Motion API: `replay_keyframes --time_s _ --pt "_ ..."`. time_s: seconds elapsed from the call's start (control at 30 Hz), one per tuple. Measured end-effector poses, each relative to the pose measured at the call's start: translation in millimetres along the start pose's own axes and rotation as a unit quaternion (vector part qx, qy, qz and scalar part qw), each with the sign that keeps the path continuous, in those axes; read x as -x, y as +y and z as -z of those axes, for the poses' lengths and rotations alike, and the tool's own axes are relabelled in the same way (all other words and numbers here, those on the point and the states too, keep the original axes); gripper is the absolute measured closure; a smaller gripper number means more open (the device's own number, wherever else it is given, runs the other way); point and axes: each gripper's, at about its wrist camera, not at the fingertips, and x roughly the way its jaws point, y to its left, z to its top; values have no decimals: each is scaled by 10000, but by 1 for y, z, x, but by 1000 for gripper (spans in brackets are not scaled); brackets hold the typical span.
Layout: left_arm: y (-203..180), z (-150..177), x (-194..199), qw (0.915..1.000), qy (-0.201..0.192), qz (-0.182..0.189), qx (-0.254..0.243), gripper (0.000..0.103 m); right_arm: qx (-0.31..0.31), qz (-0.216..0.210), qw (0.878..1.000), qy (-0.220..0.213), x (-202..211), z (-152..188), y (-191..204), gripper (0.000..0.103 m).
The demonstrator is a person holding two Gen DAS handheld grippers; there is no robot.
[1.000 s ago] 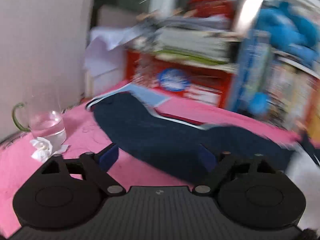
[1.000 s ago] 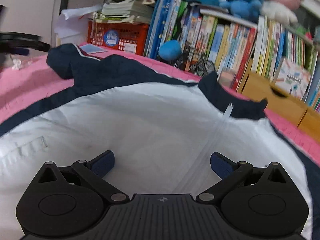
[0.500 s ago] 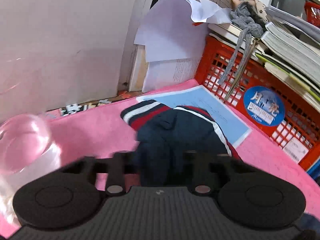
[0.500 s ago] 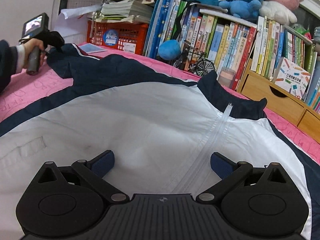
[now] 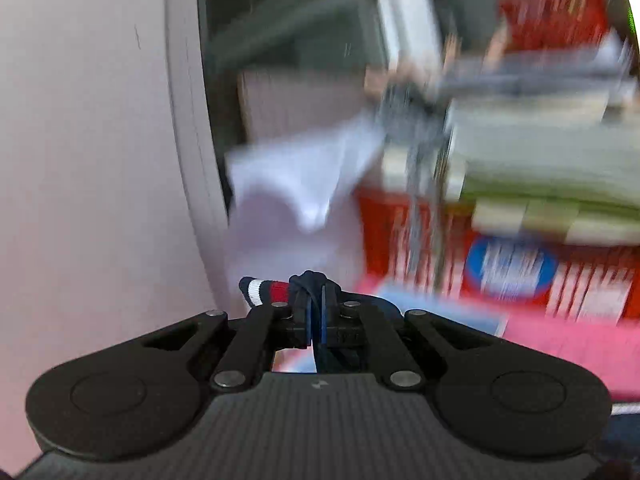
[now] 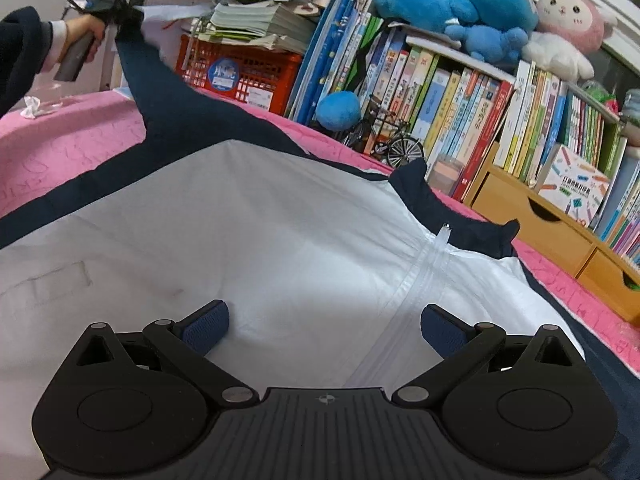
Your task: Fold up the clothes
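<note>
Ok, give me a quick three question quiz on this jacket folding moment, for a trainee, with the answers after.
1. True or false: the left gripper is shut on the jacket sleeve.
2. Which colour is the jacket's front panel beneath the right gripper? A) white B) red C) green
3. Fill in: the right gripper's jaws are ____, holding nothing.

Key: 1 true, its pads pinch the navy fabric beside the striped cuff. 2 A. 3 open.
</note>
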Motion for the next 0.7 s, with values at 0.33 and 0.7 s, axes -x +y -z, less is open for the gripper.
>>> replay_keyframes --time_s 0.33,0.7 --pt "-12 37 -15 9957 843 -339 -202 75 -209 -173 9996 83 -4 -1 -8 0" --pt "-97 48 152 9364 -356 3220 -1350 74 -310 -246 9991 116 -4 -1 -11 0"
